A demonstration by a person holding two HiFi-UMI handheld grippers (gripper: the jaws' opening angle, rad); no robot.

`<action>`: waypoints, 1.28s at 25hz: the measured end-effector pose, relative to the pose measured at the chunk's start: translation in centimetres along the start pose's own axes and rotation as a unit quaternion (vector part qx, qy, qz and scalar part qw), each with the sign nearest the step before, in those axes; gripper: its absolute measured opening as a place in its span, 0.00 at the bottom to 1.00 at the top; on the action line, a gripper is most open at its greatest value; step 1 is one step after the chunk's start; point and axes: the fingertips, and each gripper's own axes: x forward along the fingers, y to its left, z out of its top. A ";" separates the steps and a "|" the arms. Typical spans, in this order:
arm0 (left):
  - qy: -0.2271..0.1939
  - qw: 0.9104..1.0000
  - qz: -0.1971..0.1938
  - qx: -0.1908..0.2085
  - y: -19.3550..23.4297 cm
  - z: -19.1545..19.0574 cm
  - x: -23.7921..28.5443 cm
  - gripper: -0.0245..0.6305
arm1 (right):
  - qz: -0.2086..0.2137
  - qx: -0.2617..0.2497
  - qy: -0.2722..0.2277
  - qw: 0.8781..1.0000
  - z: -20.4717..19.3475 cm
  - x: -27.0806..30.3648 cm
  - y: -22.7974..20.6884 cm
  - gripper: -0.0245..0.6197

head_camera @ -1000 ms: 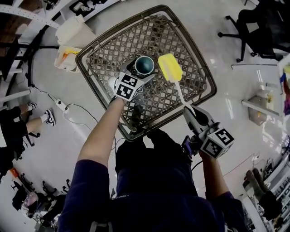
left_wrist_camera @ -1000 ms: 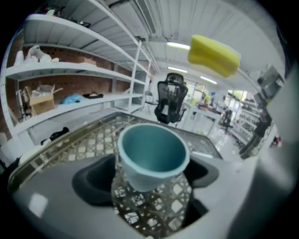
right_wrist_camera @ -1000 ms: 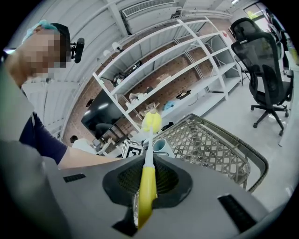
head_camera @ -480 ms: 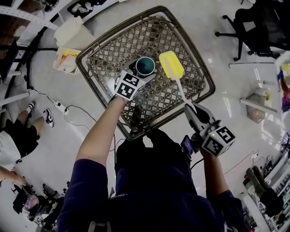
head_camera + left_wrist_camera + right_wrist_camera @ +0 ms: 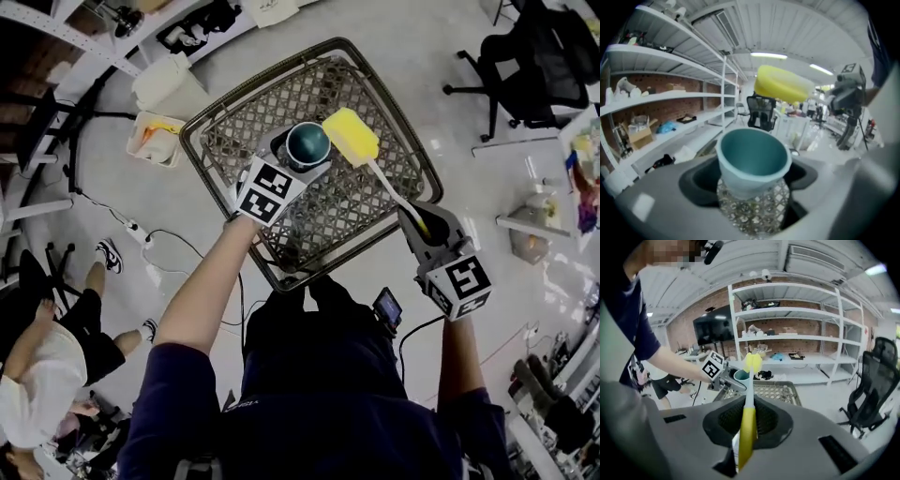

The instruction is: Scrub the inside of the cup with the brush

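A teal cup (image 5: pixel 307 142) is held off the lattice table (image 5: pixel 424 155) in my left gripper (image 5: pixel 291 159), its mouth facing up and out. In the left gripper view the cup (image 5: pixel 752 157) sits between the jaws, gripped at its base, with my left gripper (image 5: pixel 752 190) shut on it. My right gripper (image 5: pixel 427 230) is shut on the yellow handle of a brush (image 5: pixel 748 408). The brush's yellow sponge head (image 5: pixel 351 136) hovers just right of the cup's rim, outside the cup. It hangs just above and behind the rim (image 5: pixel 783 84) in the left gripper view.
A black office chair (image 5: pixel 534 56) stands at the right. A white bin (image 5: pixel 159 139) sits on the floor left of the table, and a power strip with cable (image 5: pixel 141 234) lies nearby. A person (image 5: pixel 37 384) is at the lower left. White shelving (image 5: pixel 797 338) lines the brick wall.
The brush head has moved left until it is next to the cup's rim. The right gripper has risen toward the table. The person at the left has walked closer.
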 end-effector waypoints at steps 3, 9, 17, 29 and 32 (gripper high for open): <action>0.004 1.000 0.004 0.022 -0.4 1.5 -1.9 0.64 | -0.007 -0.088 0.024 0.996 1.4 -0.3 0.8 0.09; 0.026 0.998 0.014 0.062 -0.9 2.5 -4.8 0.64 | -0.030 -0.272 0.093 0.957 4.3 -0.6 2.3 0.09; 0.048 0.995 0.024 0.084 -0.3 2.5 -7.1 0.64 | -0.054 -0.434 0.145 0.887 6.5 0.1 4.4 0.09; 0.120 0.972 0.045 0.197 -0.7 1.8 -8.9 0.64 | -0.061 -0.555 0.190 0.808 8.1 1.8 7.0 0.09; 0.132 0.961 0.060 0.235 -0.5 1.7 -9.5 0.64 | -0.068 -0.551 0.193 0.809 8.7 1.9 7.3 0.09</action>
